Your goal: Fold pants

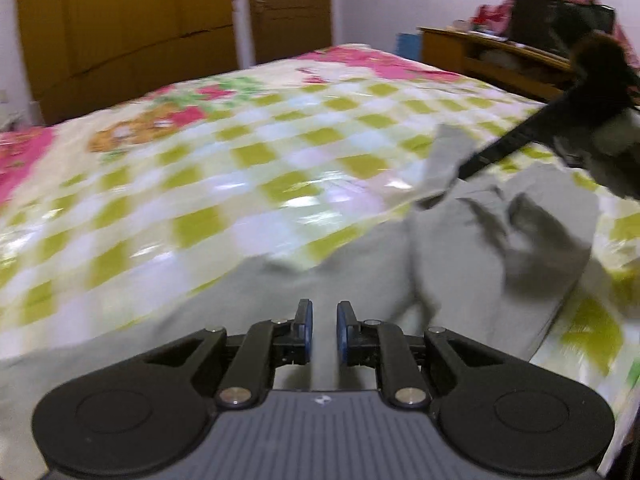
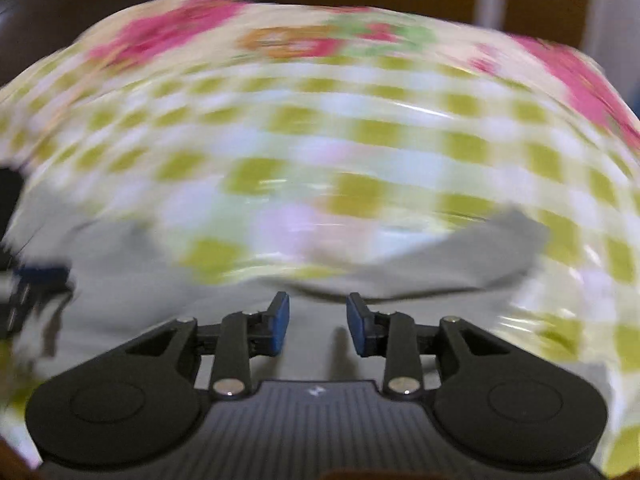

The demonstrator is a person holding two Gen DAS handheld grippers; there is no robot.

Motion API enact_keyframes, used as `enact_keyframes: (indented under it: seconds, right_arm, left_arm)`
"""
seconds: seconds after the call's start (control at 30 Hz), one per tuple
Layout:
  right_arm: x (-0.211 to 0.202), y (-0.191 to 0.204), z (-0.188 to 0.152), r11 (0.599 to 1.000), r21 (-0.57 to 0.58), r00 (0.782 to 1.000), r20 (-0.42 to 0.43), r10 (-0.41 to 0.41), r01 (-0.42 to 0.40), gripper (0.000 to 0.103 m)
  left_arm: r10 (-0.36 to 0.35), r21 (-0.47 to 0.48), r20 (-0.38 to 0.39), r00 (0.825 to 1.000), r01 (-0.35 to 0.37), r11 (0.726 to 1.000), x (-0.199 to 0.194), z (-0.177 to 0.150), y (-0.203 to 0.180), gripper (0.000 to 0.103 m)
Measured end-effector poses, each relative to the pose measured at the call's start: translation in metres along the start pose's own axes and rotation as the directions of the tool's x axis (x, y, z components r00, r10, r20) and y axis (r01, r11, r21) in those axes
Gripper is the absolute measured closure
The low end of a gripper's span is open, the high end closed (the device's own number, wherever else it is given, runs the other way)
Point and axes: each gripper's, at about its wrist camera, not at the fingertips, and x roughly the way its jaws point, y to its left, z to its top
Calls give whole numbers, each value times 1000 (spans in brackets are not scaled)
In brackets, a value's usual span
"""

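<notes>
Blue pads of the left gripper [image 1: 324,330] stand a narrow gap apart with nothing between them, above the pale grey cloth pants [image 1: 460,248] lying crumpled at the near right edge of the bed [image 1: 200,184] with its green-checked, pink-flowered cover. Only the left view shows a wooden wardrobe [image 1: 132,28] and a cluttered side table [image 1: 500,56]. Jaws of the right gripper [image 2: 318,324] stand wider, empty, over the pants; its blurred view alone shows one grey leg end [image 2: 492,248] reaching rightward.

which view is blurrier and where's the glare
Right wrist view is blurrier: the checked bedspread and grey pants smear sideways. Left wrist view is sharper in the middle, though the right gripper streaks. Glare streaks the bedspread in both.
</notes>
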Motion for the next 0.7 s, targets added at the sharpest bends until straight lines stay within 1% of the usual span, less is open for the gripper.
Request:
enact_keyframes:
  seconds: [0.07,0.1,0.13,0.23,0.33,0.43,0.5,0.53,0.57,0.6,0.7]
  right_arm:
    - [10,-38,4,994,99,999,1,-48,47,70]
    - [14,-53,4,988,146,998,-5,-56,56,70]
    - [19,-69,4,976,212,999,-8,-52,52,70]
    - [29,-106,-1,932,362,1000,4,-9,7,69]
    - [35,-127,-5,895,446,999,36,5,-20,69]
    - [43,-141,-7,850,524,998,54,22,-48,70]
    - [47,-146,-8,828,556,996,81,23,-64,70]
    - [48,-148,-8,824,563,995,97,15,-67,75]
    - [47,-148,-7,824,563,994,113,6,-69,86]
    - [45,-149,-5,824,561,992,126,4,-75,91]
    - [37,-155,-3,815,570,986,166,11,-105,97]
  left_arm:
    - [-37,12,-15,999,38,999,18,9,-14,74]
    - [-57,18,-22,998,57,998,25,13,-20,74]
    - [-66,29,-27,997,67,997,30,14,-26,74]
    - [-93,39,-50,994,95,995,39,16,-36,73]
    - [-94,57,-71,993,98,994,42,14,-41,73]
    - [-99,53,-85,991,104,993,42,13,-43,73]
    - [-96,63,-94,991,102,993,45,14,-47,73]
    - [-96,68,-97,991,103,992,46,15,-47,73]
    - [-98,72,-98,990,106,992,46,15,-49,73]
    - [-101,77,-98,990,109,991,45,16,-51,73]
    - [-98,91,-97,991,107,990,45,18,-55,72]
